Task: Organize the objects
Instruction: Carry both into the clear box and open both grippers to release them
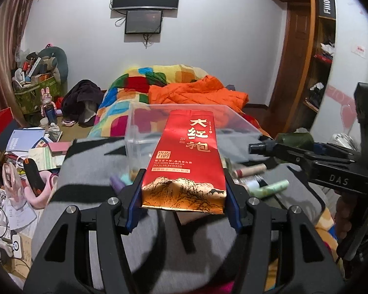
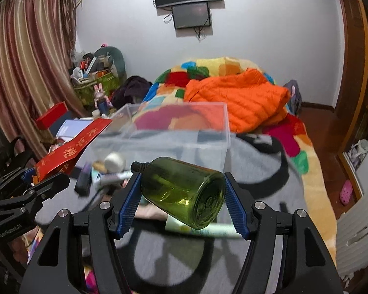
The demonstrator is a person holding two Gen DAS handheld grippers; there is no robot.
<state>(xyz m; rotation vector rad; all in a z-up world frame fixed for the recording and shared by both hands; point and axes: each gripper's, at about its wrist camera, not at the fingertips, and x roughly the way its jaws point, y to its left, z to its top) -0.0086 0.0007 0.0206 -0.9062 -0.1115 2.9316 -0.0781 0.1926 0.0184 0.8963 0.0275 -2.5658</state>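
Observation:
My left gripper (image 1: 184, 193) is shut on a red tea packet (image 1: 187, 156) with gold lettering, held above the grey blanket in front of a clear plastic box (image 1: 144, 132). My right gripper (image 2: 182, 196) is shut on a green bottle (image 2: 181, 191) with a black cap, lying sideways between the blue pads. The clear box (image 2: 203, 142) sits just beyond the bottle. The right gripper with the bottle (image 1: 294, 140) shows at the right of the left wrist view. The tea packet (image 2: 73, 144) shows at the left of the right wrist view.
Small tubes and bottles (image 1: 257, 183) lie loose on the grey blanket (image 2: 252, 169). An orange jacket (image 2: 238, 98) and a colourful quilt (image 1: 125, 93) lie behind the box. Cluttered floor with books (image 1: 24, 142) is at the left; a wooden wardrobe (image 1: 306, 49) is at the right.

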